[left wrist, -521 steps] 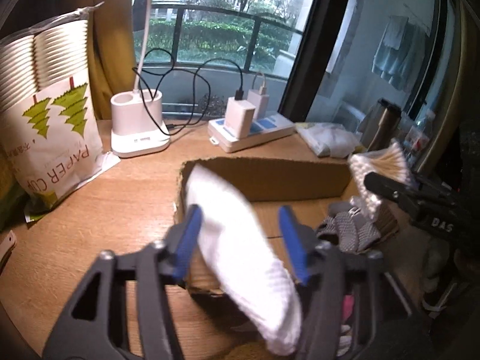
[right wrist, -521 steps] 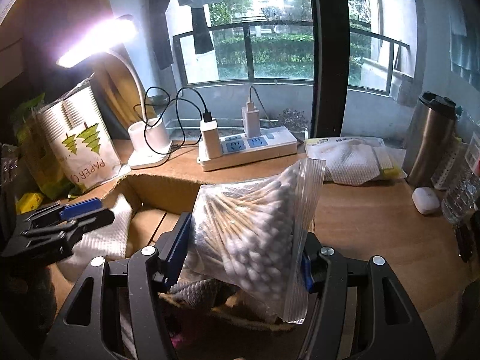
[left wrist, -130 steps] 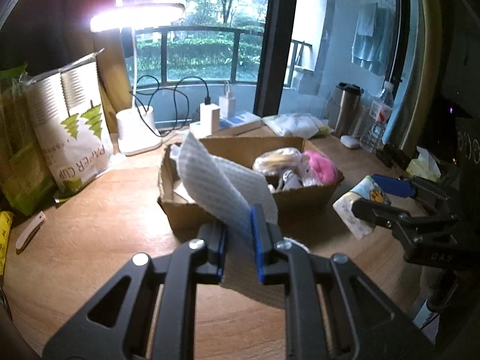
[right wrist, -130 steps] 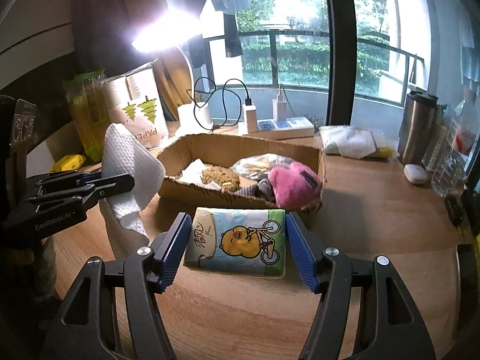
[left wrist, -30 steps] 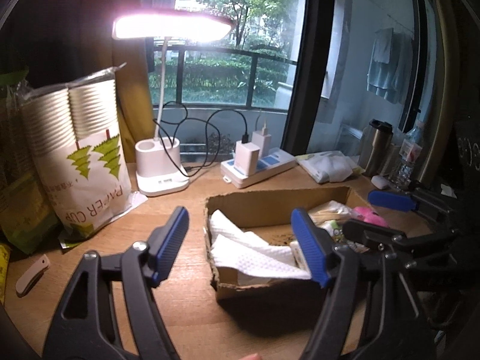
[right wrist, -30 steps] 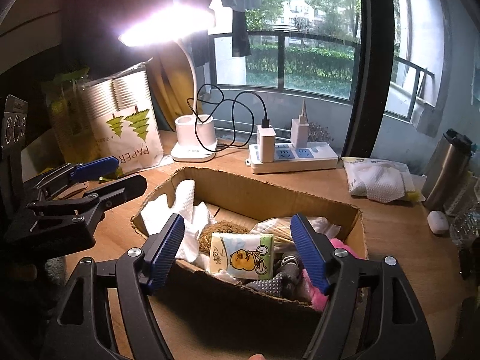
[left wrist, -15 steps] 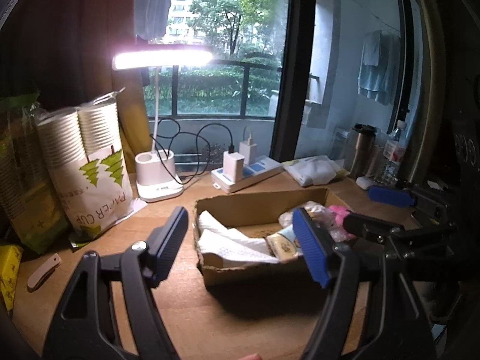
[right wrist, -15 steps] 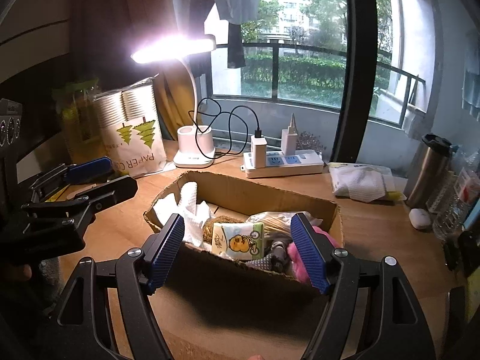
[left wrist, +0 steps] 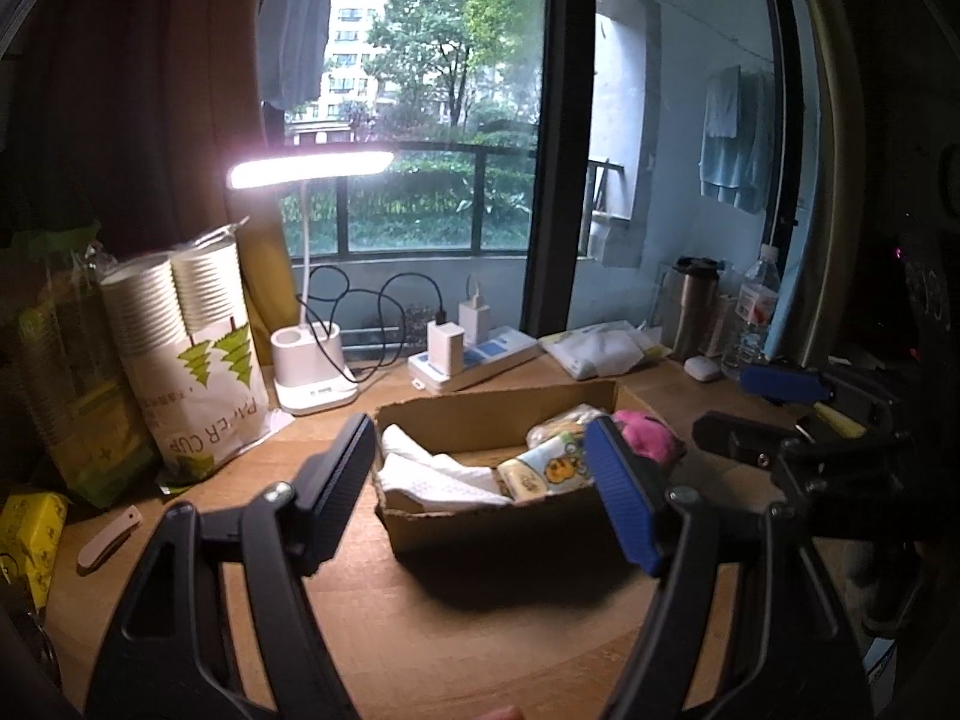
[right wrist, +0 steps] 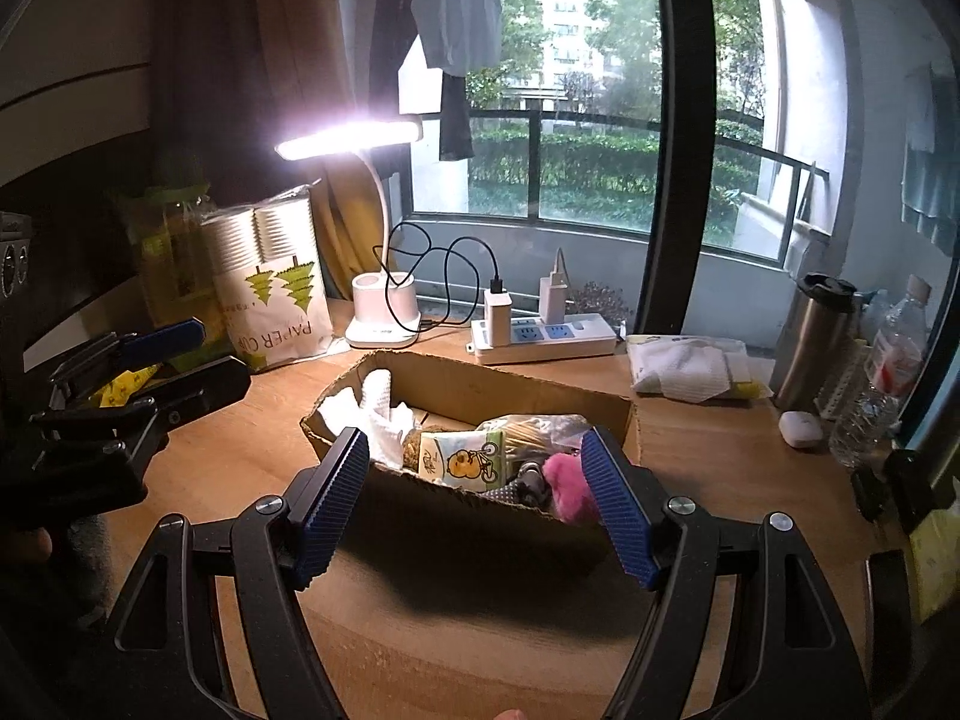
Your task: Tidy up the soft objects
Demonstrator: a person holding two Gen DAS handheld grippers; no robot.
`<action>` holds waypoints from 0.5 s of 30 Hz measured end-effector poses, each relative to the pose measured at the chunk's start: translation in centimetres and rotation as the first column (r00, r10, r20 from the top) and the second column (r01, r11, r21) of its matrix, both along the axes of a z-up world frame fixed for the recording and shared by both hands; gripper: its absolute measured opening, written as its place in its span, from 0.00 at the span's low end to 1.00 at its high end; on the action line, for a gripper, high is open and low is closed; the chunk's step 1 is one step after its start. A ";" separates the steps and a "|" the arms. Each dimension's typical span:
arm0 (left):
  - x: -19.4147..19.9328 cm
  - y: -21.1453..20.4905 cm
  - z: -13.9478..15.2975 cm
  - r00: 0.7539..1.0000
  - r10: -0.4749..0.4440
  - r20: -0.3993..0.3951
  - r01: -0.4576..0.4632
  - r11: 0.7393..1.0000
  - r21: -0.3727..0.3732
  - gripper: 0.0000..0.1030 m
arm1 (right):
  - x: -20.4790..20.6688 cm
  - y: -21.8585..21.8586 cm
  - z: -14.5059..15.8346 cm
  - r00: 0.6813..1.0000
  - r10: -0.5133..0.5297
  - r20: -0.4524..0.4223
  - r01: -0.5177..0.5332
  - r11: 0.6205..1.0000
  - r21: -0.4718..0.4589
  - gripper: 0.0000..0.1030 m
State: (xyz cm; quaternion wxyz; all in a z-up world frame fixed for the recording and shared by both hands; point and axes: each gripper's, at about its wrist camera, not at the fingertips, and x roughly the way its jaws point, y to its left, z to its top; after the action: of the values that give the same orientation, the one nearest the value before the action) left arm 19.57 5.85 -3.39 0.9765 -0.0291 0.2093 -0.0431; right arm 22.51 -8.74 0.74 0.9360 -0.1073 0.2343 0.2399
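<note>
Brown cardboard box (right wrist: 456, 504), pink plush (right wrist: 567, 483), duck-printed green-and-white tissue pack (right wrist: 465, 459), white towels (left wrist: 444, 477).

Left gripper (left wrist: 483, 489): jaws wide apart, nothing between the blue pads, pointing slightly downward. Right gripper (right wrist: 474, 498): likewise spread and empty, tilted slightly down. Seen from the left wrist, right gripper at 3 o'clock; from the right wrist, left gripper at 9 o'clock.
</note>
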 end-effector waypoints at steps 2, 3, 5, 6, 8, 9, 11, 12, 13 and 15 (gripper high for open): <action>-0.6 -0.4 0.3 1.000 -0.002 0.008 0.002 1.000 0.006 0.72 | -0.6 -0.4 0.3 1.000 -0.004 0.010 0.004 1.000 0.004 0.74; -1.0 -0.7 0.5 1.000 -0.004 0.011 0.004 1.000 0.009 0.72 | -0.9 -0.6 0.4 1.000 -0.007 0.014 0.006 1.000 0.005 0.74; -1.5 -1.1 0.7 1.000 -0.008 0.017 0.007 1.000 0.013 0.72 | -1.4 -1.0 0.7 1.000 -0.011 0.024 0.011 1.000 0.008 0.74; -1.8 -1.2 0.8 1.000 -0.010 0.021 0.010 1.000 0.013 0.72 | -1.8 -1.3 0.8 0.999 -0.014 0.029 0.014 1.000 0.009 0.74; -2.5 -1.6 1.1 0.999 -0.013 0.030 0.013 1.000 0.009 0.72 | -2.4 -1.7 1.0 0.999 -0.019 0.037 0.018 1.000 0.009 0.74; -2.7 -1.7 1.1 0.999 -0.015 0.033 0.015 1.000 0.007 0.72 | -2.8 -2.0 1.2 0.999 -0.021 0.043 0.021 1.000 0.010 0.74; -3.3 -2.1 1.4 0.999 -0.020 0.041 0.020 1.000 0.004 0.72 | -3.6 -2.5 1.4 0.998 -0.027 0.053 0.026 1.000 0.011 0.74; -3.6 -2.3 1.5 0.999 -0.023 0.044 0.023 1.000 0.004 0.72 | -4.0 -2.7 1.5 0.998 -0.029 0.058 0.028 1.000 0.011 0.74; -4.0 -2.5 1.7 0.999 -0.027 0.048 0.027 1.000 0.004 0.72 | -4.4 -2.9 1.7 0.997 -0.032 0.065 0.031 0.999 0.011 0.74; -4.7 -2.9 1.9 0.998 -0.035 0.055 0.035 0.999 0.006 0.72 | -5.0 -3.3 1.9 0.997 -0.038 0.074 0.037 0.999 0.013 0.74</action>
State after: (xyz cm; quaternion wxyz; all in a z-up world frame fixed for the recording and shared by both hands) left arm 14.90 2.96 -1.47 0.9810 -0.0215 0.1828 -0.0605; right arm 17.54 -12.03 2.63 0.9489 -0.1063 0.2002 0.2196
